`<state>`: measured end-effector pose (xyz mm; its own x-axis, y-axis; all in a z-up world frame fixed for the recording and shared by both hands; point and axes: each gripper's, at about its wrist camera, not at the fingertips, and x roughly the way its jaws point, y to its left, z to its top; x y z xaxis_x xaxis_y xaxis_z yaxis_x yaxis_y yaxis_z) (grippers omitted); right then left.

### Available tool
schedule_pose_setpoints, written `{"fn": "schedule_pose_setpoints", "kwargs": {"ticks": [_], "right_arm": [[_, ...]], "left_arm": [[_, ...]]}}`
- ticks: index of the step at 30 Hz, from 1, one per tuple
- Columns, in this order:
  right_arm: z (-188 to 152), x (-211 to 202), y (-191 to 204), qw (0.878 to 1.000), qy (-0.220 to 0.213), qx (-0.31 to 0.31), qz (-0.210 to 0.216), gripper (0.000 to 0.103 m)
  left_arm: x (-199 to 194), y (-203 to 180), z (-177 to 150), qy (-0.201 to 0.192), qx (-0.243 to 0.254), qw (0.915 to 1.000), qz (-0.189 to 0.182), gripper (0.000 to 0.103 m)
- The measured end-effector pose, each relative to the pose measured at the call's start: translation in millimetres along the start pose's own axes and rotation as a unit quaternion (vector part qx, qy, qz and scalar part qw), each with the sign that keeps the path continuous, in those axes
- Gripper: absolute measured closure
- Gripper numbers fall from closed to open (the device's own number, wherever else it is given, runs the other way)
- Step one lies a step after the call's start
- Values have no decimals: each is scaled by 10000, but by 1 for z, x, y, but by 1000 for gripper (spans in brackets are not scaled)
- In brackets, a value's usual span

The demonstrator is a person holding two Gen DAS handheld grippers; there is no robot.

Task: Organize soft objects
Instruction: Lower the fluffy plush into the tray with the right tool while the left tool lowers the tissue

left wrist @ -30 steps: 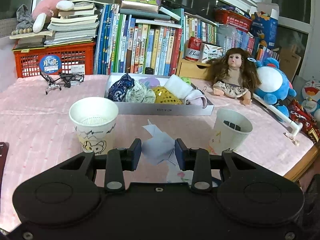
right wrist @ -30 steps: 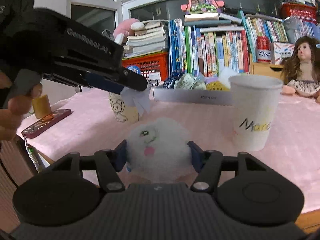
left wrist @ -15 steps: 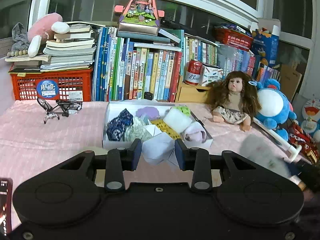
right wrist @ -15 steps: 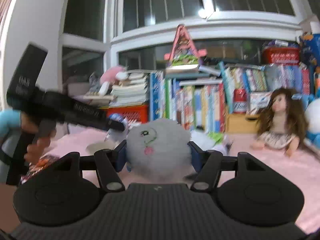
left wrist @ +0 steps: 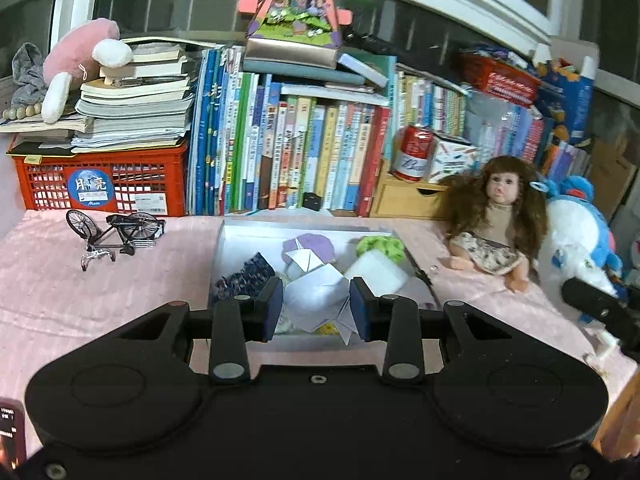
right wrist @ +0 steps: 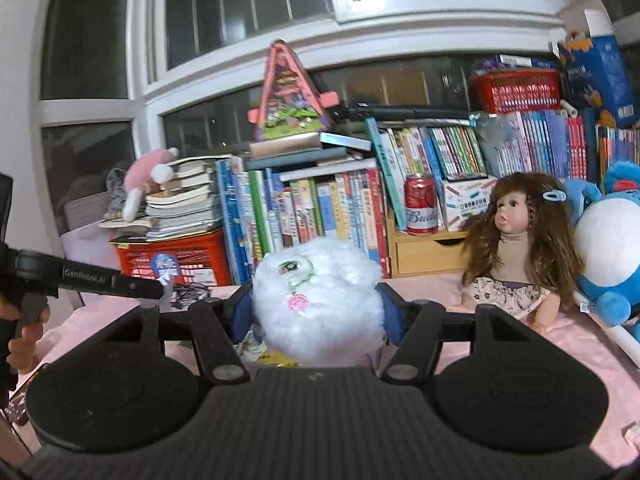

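Round white fluffy plush ball (right wrist: 318, 300) with embroidered green eye, clamped between right gripper (right wrist: 316, 312) fingers (right wrist: 240, 312); brown-haired doll (right wrist: 516, 248) seated beyond, on pink-covered worktop (right wrist: 568, 344).

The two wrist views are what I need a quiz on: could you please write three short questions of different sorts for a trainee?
1. True or false: the right gripper is empty.
2. What does the left gripper hold: A) paper cup, B) folded white paper, C) doll?
3. Fill in: behind the white tray, on the pink cloth, stands a toy ____.

Key: 1 false, it grips the fluffy white plush; 2 B; 3 bicycle.
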<state>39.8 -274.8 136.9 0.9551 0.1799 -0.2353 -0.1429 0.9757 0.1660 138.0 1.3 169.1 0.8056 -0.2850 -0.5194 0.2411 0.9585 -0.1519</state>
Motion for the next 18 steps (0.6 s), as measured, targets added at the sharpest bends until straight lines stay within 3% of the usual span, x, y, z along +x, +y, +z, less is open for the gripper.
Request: {"fn": "schedule_pose_setpoints", "kwargs": {"ticks": [8,18], "right_arm": [[9,51,-18,9977,668,111,13,37],[-3,93,-20,9916,1293,0,49,37]], "left_arm": [[58,6,15,547,-260,9980,197,69],[90,0,9,899,-112,9950,413,69]]}}
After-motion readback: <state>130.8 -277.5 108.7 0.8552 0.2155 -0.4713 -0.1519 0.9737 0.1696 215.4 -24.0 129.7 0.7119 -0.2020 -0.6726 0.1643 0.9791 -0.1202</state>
